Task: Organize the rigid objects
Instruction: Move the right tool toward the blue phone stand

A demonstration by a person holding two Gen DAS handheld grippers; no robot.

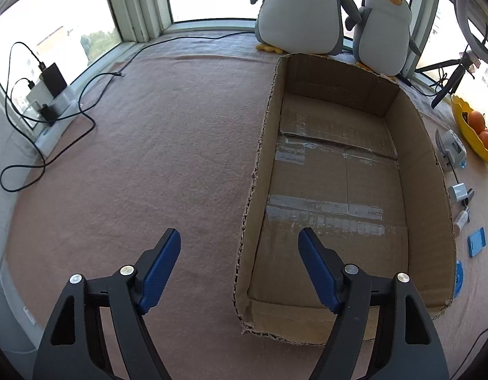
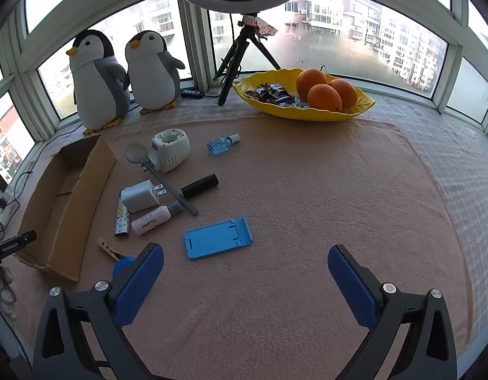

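An empty open cardboard box (image 1: pixel 335 171) lies on the pink cloth. My left gripper (image 1: pixel 239 247) hangs over its near left wall, open, one finger on each side of the wall without pressing it. To the right of the box (image 2: pixel 70 196) lie several small items: a blue phone stand (image 2: pixel 218 237), a white charger (image 2: pixel 139 194), a small white bottle (image 2: pixel 153 218), a patterned tube (image 2: pixel 122 218), a black tube (image 2: pixel 201 183), a grey spoon (image 2: pixel 134 153), a white round device (image 2: pixel 171 148) and a blue bottle (image 2: pixel 220 144). My right gripper (image 2: pixel 245 248) is open just short of the phone stand.
A yellow bowl (image 2: pixel 307 112) with oranges and sweets stands at the back, beside a ring-light tripod (image 2: pixel 240 53) and two plush penguins (image 2: pixel 95 79). A clothespin (image 2: pixel 109 248) and a blue lid (image 2: pixel 123 264) lie near my right gripper's left finger. Cables and chargers (image 1: pixel 51 95) lie at the far left.
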